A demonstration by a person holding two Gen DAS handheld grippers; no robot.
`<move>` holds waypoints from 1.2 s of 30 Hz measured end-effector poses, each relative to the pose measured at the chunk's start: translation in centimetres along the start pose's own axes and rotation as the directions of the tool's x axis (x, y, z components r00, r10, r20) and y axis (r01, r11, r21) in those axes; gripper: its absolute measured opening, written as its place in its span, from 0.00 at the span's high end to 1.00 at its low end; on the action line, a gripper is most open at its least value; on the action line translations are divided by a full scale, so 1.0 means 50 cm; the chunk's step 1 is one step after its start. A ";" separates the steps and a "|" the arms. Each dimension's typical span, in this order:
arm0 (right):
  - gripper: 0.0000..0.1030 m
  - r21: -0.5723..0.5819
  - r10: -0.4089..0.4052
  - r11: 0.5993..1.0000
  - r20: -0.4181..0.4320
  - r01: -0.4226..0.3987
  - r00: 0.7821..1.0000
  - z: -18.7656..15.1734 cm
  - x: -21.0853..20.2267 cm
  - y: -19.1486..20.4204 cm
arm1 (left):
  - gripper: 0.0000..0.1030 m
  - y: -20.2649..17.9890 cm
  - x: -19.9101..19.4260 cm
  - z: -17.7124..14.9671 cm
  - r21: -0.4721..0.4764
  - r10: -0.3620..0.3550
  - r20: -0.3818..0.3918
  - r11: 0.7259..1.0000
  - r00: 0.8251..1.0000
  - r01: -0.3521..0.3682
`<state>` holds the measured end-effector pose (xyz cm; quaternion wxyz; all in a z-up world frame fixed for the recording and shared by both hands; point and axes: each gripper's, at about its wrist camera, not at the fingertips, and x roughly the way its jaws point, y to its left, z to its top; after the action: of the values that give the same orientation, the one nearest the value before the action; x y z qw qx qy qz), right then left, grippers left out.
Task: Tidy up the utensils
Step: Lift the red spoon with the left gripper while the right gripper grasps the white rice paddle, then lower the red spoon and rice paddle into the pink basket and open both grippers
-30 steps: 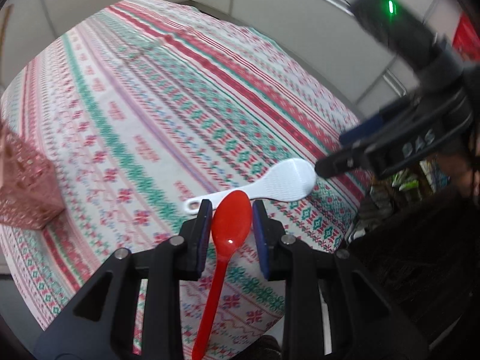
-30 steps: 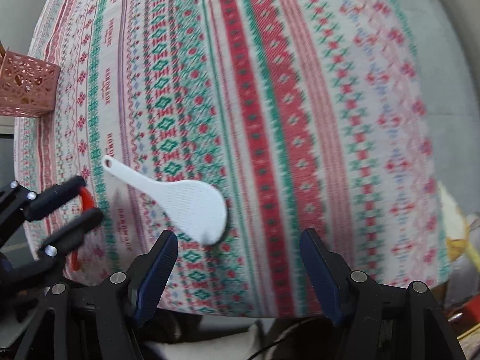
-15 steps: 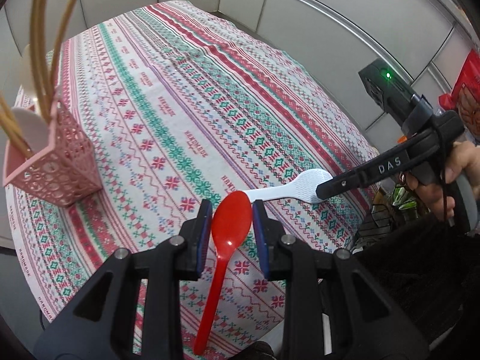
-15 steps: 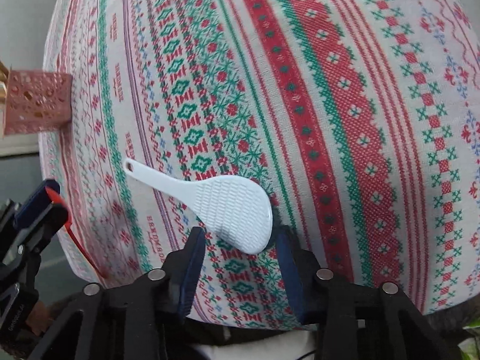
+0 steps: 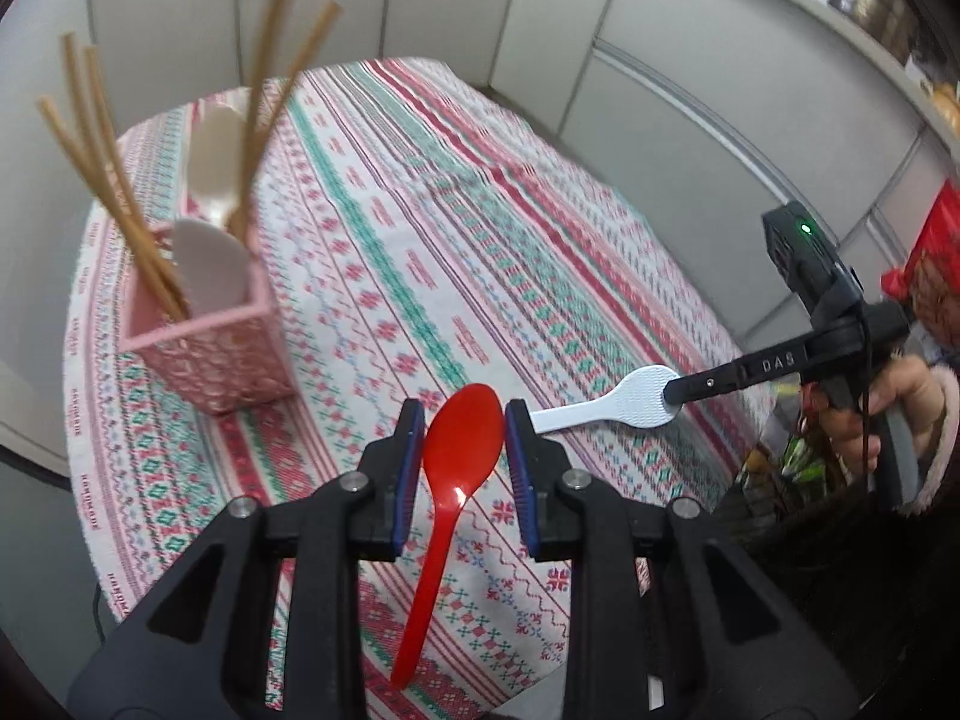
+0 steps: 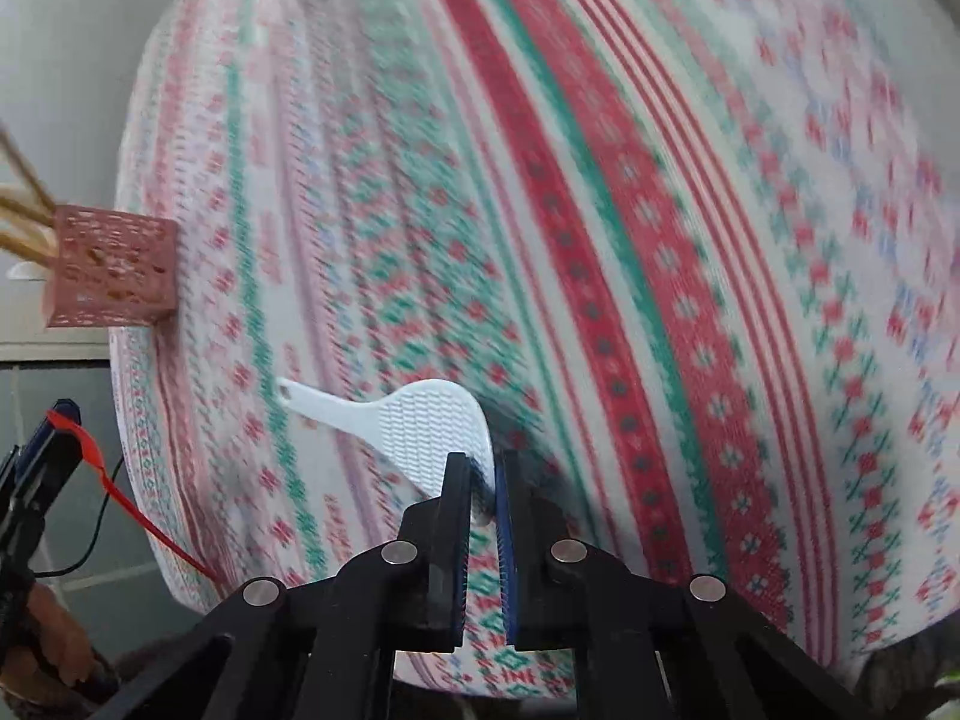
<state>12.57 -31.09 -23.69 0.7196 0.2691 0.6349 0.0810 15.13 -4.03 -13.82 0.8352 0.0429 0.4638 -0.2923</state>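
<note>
My left gripper (image 5: 462, 426) is shut on the bowl of a red plastic spoon (image 5: 459, 456), whose handle hangs down toward me above the table. The spoon also shows at the left edge of the right wrist view (image 6: 102, 468). My right gripper (image 6: 482, 474) is shut on the wide end of a white rice paddle (image 6: 420, 426), also seen from the left wrist (image 5: 624, 405); its handle points left. A pink lattice utensil holder (image 5: 210, 348) stands at the table's left and holds several wooden chopsticks (image 5: 108, 180) and a white paddle (image 5: 210, 276).
The table wears a red, green and white patterned cloth (image 5: 480, 252). The holder also shows in the right wrist view (image 6: 111, 267). Grey wall panels (image 5: 690, 96) stand behind the table. A hand (image 5: 864, 414) holds the right gripper beyond the table's right edge.
My right gripper closed on the paddle's wide end, and the paddle now looks raised off the cloth. My left gripper rose with the red spoon; the pink holder came fully into view.
</note>
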 end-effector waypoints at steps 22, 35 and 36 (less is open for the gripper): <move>0.97 -0.441 -0.029 0.870 0.396 0.218 0.918 -0.041 -0.170 0.359 | 0.72 0.117 -0.218 0.058 -0.250 0.139 0.496 0.968 0.857 -0.012; 0.97 -0.452 0.031 0.875 0.412 0.174 0.911 -0.021 -0.181 0.410 | 0.72 0.182 -0.232 0.110 -0.350 0.285 0.695 0.936 0.660 -0.036; 0.97 -0.451 0.031 0.875 0.412 0.174 0.911 -0.018 -0.179 0.411 | 0.72 0.185 -0.218 0.114 -0.352 0.295 0.691 0.935 0.660 -0.049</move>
<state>14.69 -17.65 -5.87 0.8820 0.0699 0.4412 0.1502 19.94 6.53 -3.72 0.9706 -0.1625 0.1223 -0.1287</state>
